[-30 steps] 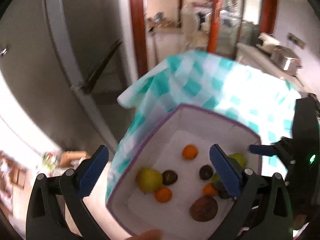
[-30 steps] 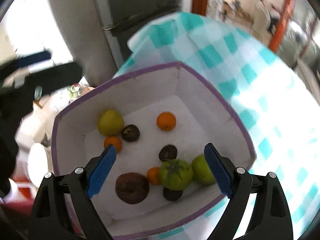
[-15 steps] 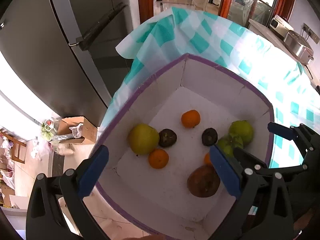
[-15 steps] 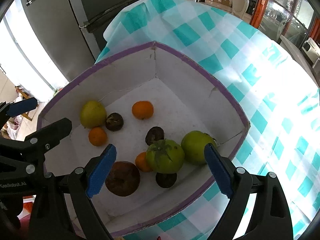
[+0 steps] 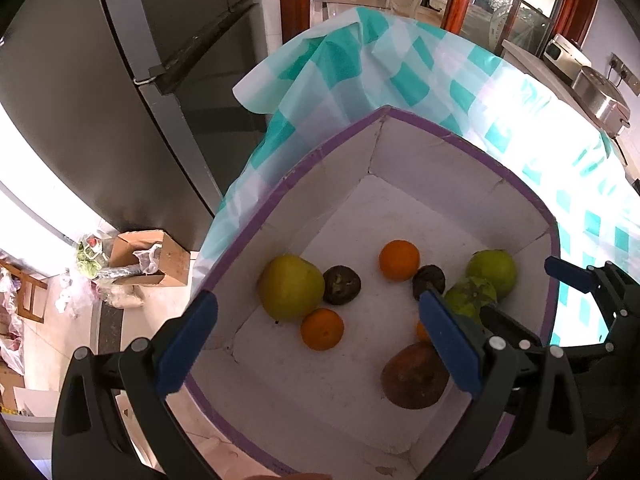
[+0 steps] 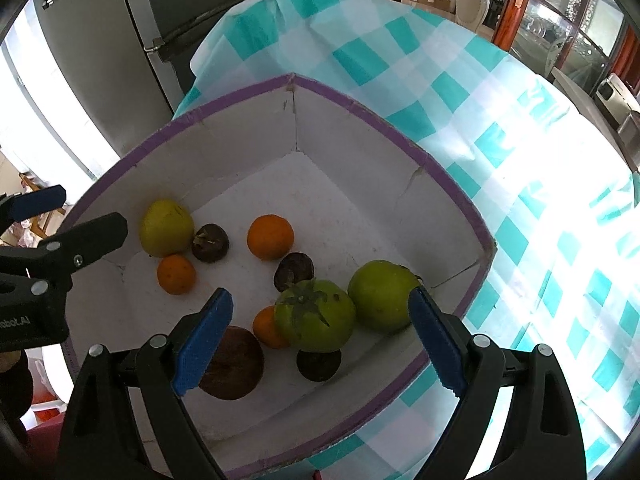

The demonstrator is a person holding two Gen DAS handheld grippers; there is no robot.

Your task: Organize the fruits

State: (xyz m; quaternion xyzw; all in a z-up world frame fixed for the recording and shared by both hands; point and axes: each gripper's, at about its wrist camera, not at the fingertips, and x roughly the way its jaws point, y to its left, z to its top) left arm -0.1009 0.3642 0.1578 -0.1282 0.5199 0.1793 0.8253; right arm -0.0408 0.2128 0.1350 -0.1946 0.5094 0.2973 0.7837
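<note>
While both claws hang over the white box (image 6: pixel 440 184) with the purple rim, which sits on the teal checked tablecloth (image 6: pixel 500 128), every fruit in view lies loose on the box floor. Measured from the green tomato (image 6: pixel 316 316), a green apple (image 6: pixel 380 294) touches it on the side toward the box's right wall, a small orange (image 6: pixel 266 330) and a dark fruit (image 6: pixel 318 364) sit against its near side, and a brown round fruit (image 6: pixel 234 364) lies just past that orange. Farther from the tomato, toward the left wall, a yellow-green apple (image 5: pixel 290 286) rests with a dark fruit (image 5: pixel 342 284) and an orange (image 5: pixel 322 328) beside it; another orange (image 5: pixel 399 260) sits mid-floor. The left gripper (image 5: pixel 316 344) is spread wide and holds nothing; the right gripper (image 6: pixel 320 340) is likewise spread and empty, straddling the tomato cluster. Such a scene fits either fruit waiting to be sorted out of the box or fruit already gathered into it, so the step is unsettled. Any pick would call for separating touching pieces. The tomato's calyx faces up and slightly toward the camera, so its stem axis stands near upright; being round, it shows no clear long axis.
</note>
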